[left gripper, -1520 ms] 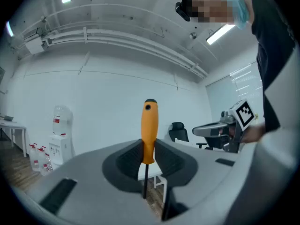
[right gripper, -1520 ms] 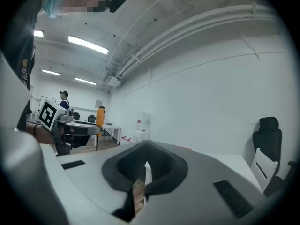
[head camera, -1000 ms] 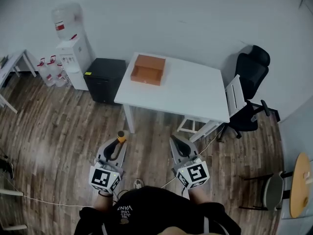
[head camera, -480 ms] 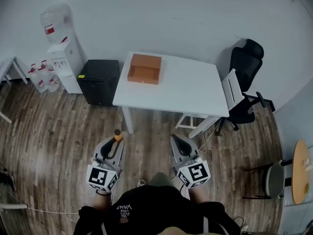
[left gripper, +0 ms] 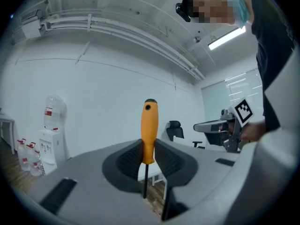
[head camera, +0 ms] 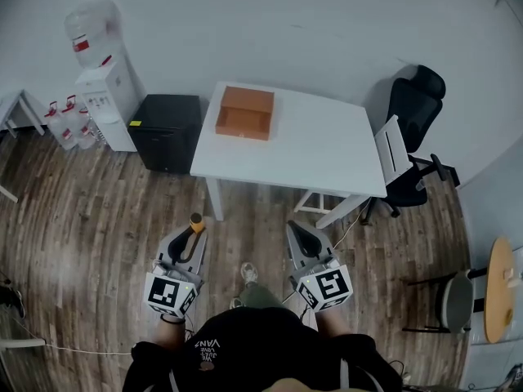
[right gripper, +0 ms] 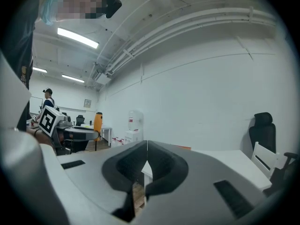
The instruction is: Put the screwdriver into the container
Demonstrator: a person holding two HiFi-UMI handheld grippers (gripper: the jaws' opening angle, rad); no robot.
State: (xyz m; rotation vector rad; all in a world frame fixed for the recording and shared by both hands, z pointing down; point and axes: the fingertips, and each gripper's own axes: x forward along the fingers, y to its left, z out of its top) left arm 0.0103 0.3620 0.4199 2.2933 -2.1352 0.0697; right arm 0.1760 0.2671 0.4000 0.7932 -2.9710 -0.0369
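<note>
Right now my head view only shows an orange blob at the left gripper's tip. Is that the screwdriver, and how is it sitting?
Observer: Yes. In the left gripper view the screwdriver stands upright, with the left gripper's jaws clamped on the lower handle and the shaft pointing down.
Operator: Is my other one holding something too?
Observer: No. The right gripper view shows the right gripper's jaws shut together, nothing between them.

Ahead of the left gripper (head camera: 195, 225) and the right gripper (head camera: 296, 229), bare wooden floor (head camera: 253, 223) runs to the tabletop (head camera: 327, 149). A black cabinet (head camera: 167, 129) stands ahead-left, a white chair (head camera: 394, 155) ahead-right.
</note>
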